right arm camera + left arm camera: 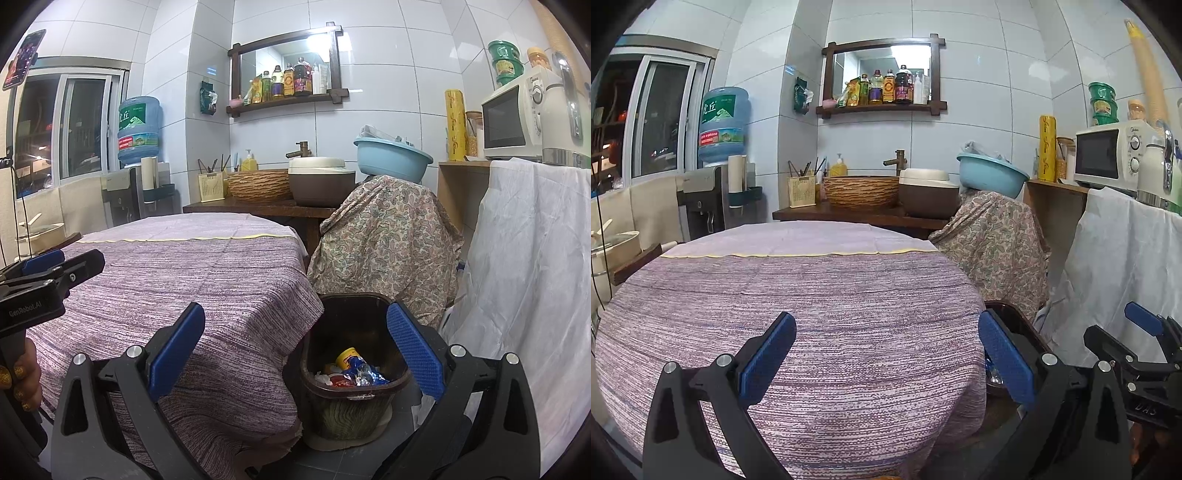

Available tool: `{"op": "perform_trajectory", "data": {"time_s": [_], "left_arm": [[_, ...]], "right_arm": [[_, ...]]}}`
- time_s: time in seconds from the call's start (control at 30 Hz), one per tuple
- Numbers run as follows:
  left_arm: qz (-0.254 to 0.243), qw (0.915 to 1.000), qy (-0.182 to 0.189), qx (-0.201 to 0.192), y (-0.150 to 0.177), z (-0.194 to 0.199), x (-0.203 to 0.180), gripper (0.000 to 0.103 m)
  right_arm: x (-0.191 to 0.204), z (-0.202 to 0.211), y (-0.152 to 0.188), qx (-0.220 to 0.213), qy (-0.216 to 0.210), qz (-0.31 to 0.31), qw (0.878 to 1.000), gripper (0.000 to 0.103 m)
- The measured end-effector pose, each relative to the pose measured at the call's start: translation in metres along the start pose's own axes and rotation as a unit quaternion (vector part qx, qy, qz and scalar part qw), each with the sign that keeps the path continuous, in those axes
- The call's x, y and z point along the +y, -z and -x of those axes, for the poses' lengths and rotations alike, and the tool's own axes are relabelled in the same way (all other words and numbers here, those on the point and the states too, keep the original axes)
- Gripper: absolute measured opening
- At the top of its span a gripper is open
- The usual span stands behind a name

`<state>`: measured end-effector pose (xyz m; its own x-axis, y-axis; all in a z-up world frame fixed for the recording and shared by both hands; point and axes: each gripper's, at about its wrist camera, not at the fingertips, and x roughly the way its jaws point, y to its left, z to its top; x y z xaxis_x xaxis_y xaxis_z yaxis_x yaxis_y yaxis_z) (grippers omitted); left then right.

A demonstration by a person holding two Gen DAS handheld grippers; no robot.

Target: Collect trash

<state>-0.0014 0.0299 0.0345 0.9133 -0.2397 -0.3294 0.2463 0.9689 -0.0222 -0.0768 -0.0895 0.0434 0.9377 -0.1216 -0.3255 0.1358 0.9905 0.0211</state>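
A dark brown trash bin (354, 397) stands on the floor beside the table, with crumpled wrappers (352, 369) in blue, red and yellow lying inside. My right gripper (295, 354) hangs open above the gap between table edge and bin, nothing between its blue pads (413, 350). My left gripper (886, 354) is open over the purple tablecloth (798, 317), empty. The bin's rim (1019, 314) shows behind the left gripper's right finger. The right gripper (1137, 343) appears at the left wrist view's right edge, and the left gripper (51, 273) at the right wrist view's left edge, held by a hand (22, 373).
A chair draped in paisley cloth (384, 240) stands behind the bin. White sheeting (532, 280) hangs at right under a microwave (517, 114). Behind the table a counter holds a wicker basin (860, 190), rice cooker (927, 192) and blue bowl (991, 173). A water dispenser (722, 125) stands left.
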Motion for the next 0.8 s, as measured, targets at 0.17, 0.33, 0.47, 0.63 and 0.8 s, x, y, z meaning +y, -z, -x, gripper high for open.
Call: {"op": "perform_trajectory", "data": {"time_s": [0.17, 0.33, 0.47, 0.63, 0.8], "left_arm": [[-0.001, 1.0, -0.001, 0.001, 0.0009, 0.0004, -0.001, 0.098], [-0.001, 1.0, 0.0, 0.001, 0.0003, -0.0001, -0.0008, 0.098], [-0.001, 1.0, -0.001, 0.001, 0.0008, 0.0001, -0.0004, 0.098], [-0.001, 1.0, 0.001, 0.001, 0.0004, 0.0001, 0.0004, 0.098], [-0.001, 1.0, 0.001, 0.001, 0.0002, 0.0, 0.0006, 0.098]], "right_arm": [[0.0004, -0.0001, 0.0008, 0.0, 0.0, -0.001, 1.0, 0.097], [0.0007, 0.0, 0.001, 0.001, 0.0, 0.0, 1.0, 0.097], [0.0014, -0.0006, 0.0018, 0.001, 0.001, -0.001, 1.0, 0.097], [0.0022, -0.0005, 0.0024, 0.002, 0.001, -0.001, 1.0, 0.097], [0.0029, -0.0013, 0.0033, 0.003, 0.001, -0.001, 1.0, 0.097]]}}
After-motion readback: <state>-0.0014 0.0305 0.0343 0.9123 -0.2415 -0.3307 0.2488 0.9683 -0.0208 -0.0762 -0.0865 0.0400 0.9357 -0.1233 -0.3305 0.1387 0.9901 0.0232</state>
